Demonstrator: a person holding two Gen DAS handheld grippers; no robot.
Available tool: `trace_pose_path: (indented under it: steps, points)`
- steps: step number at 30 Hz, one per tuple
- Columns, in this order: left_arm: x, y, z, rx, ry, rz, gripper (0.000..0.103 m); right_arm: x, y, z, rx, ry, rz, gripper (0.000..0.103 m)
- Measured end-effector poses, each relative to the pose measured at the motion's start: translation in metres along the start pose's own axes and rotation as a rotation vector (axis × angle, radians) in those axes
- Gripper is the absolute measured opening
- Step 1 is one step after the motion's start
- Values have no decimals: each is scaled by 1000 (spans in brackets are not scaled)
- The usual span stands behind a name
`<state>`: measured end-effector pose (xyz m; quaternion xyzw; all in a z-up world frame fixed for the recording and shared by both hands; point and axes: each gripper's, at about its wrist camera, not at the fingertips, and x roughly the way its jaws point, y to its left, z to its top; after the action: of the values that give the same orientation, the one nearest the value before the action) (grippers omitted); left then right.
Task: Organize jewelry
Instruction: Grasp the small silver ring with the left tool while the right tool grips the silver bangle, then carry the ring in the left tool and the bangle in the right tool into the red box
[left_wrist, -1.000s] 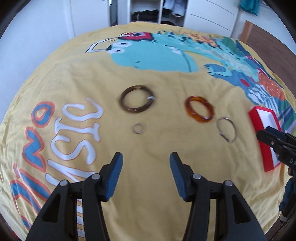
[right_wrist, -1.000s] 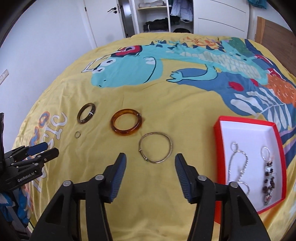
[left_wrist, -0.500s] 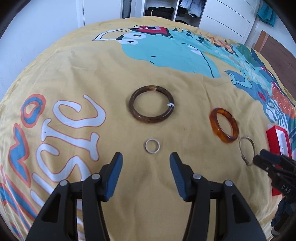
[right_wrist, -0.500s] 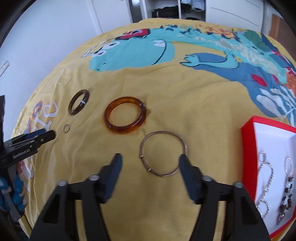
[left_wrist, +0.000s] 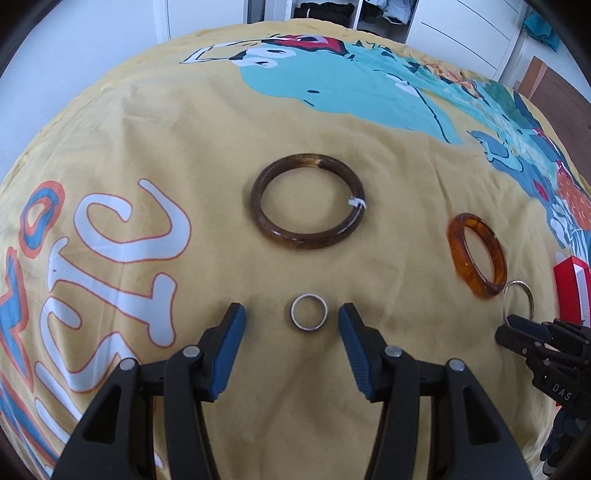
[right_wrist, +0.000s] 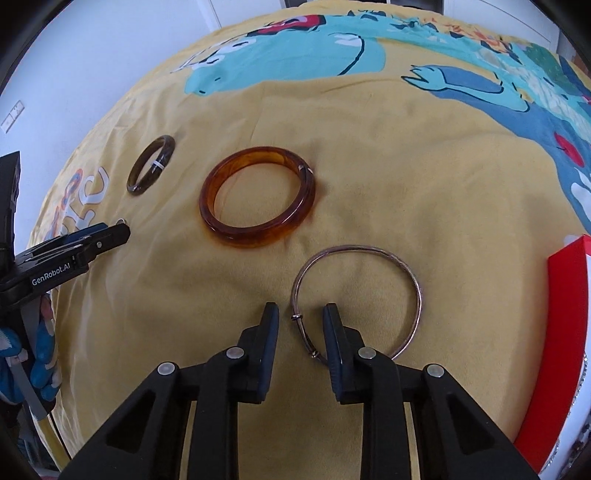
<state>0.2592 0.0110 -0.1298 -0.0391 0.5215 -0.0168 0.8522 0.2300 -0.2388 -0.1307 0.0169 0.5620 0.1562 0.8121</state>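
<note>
The left tool is spread wide just above the yellow dinosaur-print bedspread, with the small silver ring lying flat between its blue pads, touching neither. At 12 o'clock from that ring lies the dark brown bangle, which carries a small white tag on its right side. Toward 2 o'clock lies the amber bangle.

In the right wrist view, the right tool is closing on the near left part of the thin metal bangle. The wire with its small clasp runs between the pads; the right pad is at the wire or on it, while the left pad stands apart from it, so it is not yet pinched. The bangle lies flat on the bedspread. The amber bangle sits at 11 o'clock from it, and the red-walled white tray lies at 3 o'clock, at the frame's edge.
</note>
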Motion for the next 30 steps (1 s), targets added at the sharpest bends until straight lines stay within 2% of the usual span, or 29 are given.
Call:
trace_pose_path:
  steps: [3, 5, 7, 10, 21, 30]
  points:
    - [3, -1, -1, 2, -5, 1, 47, 5, 0, 4, 2, 5, 12, 24]
    - [3, -2, -1, 7, -9, -2, 38, 6, 0, 5, 4, 4, 19, 21]
    - [2, -4, 0, 18, -11, -2, 28, 5, 0, 6, 5, 4, 38, 10]
    - [-1, -6, 0, 27, -15, 2, 19, 4, 6, 5, -10, 1, 49, 6]
    - [-34, -18, -2, 53, -46, -4, 19, -32, 7, -2, 52, -76, 136, 6]
    - [-75, -56, 0, 109, -80, -38, 19, -88, 2, -12, 143, -161, 247, 6]
